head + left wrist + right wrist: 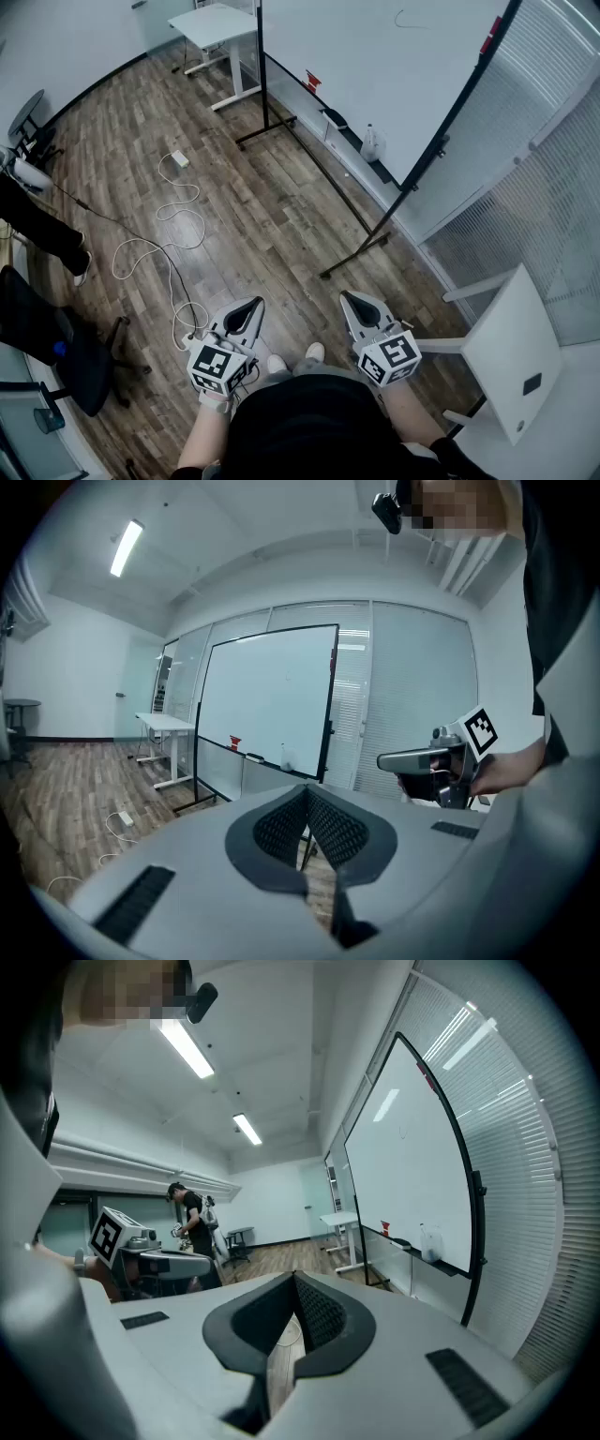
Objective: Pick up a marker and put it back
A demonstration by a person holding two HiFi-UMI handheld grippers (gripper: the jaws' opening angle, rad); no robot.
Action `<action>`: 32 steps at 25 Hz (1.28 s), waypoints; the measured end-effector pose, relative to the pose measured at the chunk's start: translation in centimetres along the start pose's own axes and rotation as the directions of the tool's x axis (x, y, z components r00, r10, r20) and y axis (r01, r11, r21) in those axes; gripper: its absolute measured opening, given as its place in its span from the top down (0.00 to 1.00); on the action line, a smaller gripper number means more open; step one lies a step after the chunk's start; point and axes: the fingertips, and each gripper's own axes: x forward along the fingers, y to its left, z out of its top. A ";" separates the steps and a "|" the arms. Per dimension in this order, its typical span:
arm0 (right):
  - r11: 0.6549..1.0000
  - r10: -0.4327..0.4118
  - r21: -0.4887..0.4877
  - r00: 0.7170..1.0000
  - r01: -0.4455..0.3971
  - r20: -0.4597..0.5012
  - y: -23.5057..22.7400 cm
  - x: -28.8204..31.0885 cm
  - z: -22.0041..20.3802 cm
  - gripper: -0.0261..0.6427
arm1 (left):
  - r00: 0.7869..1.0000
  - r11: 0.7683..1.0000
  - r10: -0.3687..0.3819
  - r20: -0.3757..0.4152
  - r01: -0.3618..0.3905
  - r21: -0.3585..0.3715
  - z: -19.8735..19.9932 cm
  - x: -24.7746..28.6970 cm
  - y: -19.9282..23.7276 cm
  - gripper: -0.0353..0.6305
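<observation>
A whiteboard (375, 56) on a black wheeled stand stands ahead and to the right. Its tray (361, 150) carries a small red item (312, 81), a dark item (335, 119) and a clear spray bottle (372, 145); they are too small to tell which is a marker. My left gripper (255, 302) and right gripper (345, 295) are held side by side at waist height over the wooden floor, well short of the board. Both are shut with nothing between the jaws, as the left gripper view (307, 790) and the right gripper view (295, 1278) show.
A white desk (220, 23) stands at the back. A white cable (169, 234) with an adapter (180, 159) snakes over the floor. A black office chair (66, 347) and a person's legs (37, 225) are at the left. A white board-like table (511, 352) is at the right.
</observation>
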 end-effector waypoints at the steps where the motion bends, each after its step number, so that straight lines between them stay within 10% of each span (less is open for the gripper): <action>1: 1.000 0.001 0.001 1.000 -0.001 0.004 -0.3 0.0 0.1 0.92 | 1.000 1.000 -0.003 0.001 0.003 0.007 0.1 0.4 -0.1 0.92; 19: 0.999 0.040 -0.026 0.998 -0.039 0.048 -9.1 2.1 1.9 0.72 | 0.999 0.998 0.039 -0.024 -0.038 0.046 1.3 9.1 -1.2 0.92; 32: 0.996 -0.082 0.024 0.997 0.081 0.012 -18.5 14.3 3.8 0.75 | 0.999 0.999 -0.033 -0.039 0.034 0.004 3.1 20.9 9.9 0.92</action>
